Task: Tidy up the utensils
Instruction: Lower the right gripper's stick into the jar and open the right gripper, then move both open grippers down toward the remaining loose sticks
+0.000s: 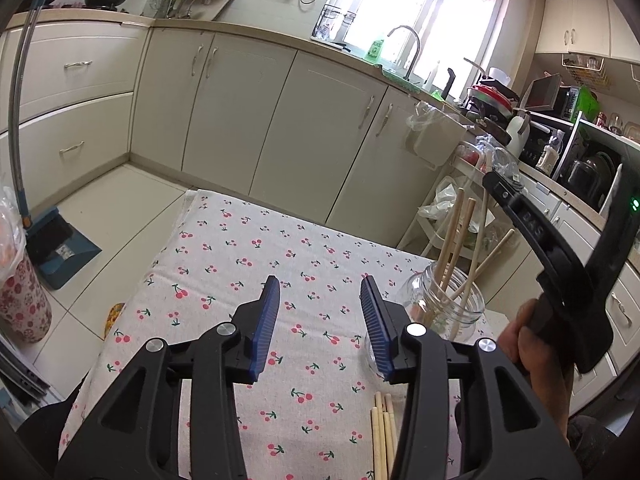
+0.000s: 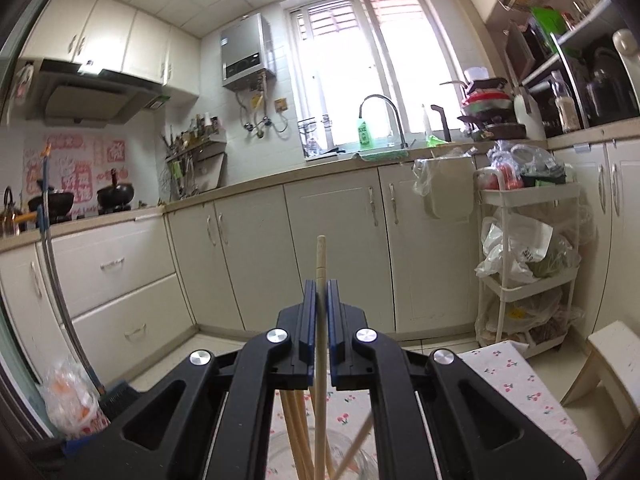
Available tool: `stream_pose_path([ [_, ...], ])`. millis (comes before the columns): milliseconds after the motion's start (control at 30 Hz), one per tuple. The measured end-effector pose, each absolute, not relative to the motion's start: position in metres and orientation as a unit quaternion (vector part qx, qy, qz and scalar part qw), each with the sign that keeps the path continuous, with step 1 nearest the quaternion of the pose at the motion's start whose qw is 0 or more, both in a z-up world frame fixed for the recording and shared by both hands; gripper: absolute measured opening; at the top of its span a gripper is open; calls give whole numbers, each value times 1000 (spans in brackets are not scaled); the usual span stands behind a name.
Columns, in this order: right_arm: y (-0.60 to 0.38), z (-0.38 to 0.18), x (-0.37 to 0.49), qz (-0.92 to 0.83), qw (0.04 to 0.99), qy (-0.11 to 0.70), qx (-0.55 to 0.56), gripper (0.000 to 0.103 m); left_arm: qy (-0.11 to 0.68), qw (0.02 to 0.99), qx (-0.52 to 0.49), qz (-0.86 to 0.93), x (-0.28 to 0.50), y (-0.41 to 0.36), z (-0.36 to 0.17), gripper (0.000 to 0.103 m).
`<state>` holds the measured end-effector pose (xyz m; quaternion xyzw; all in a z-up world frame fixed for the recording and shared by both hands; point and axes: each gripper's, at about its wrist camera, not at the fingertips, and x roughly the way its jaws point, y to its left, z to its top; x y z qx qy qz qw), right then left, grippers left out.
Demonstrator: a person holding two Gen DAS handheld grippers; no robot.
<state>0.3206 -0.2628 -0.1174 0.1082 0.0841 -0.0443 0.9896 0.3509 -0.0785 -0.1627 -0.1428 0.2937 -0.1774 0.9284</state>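
- Blue-padded jaws of the left gripper (image 1: 320, 312) fill the foreground of the left wrist view; they are held part-way apart with nothing between them, only the cherry-print tablecloth (image 1: 240, 248) being seen through the gap.
- Loose chopsticks (image 1: 383, 436) are laid side by side on the cloth just under the left gripper's right finger, presumably waiting to be collected.
- Just beyond them a clear glass jar (image 1: 444, 304) is stood upright near the table's right edge, with several chopsticks (image 1: 454, 236) already leaned inside it, so it is judged to be the collecting place.
- In the right wrist view, the right gripper (image 2: 320, 300) is closed narrowly on a single chopstick (image 2: 320, 256), which is held nearly upright, its top rising past the fingertips.
- Below that gripper the jar's mouth and its leaning sticks are glimpsed, so the held stick is judged to be lined up for lowering in.
- The hand (image 1: 536, 344) carrying the right gripper is seen just beside the jar.
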Motion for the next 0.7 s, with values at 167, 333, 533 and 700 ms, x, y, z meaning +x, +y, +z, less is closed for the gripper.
stream_pose_path([
  [167, -265, -122, 308, -38, 990, 99, 94, 6, 297, 928, -138, -180, 346, -83, -161, 41],
  [333, -268, -129, 298, -36, 988, 118, 94, 6, 300, 927, -133, -182, 341, -88, -160, 42],
  [533, -264, -138, 285, -22, 984, 152, 86, 8, 314, 923, -121, -188, 334, -96, -160, 46],
  [700, -265, -140, 260, -19, 979, 179, 97, 26, 336, 916, -105, -194, 327, -102, -163, 48],
])
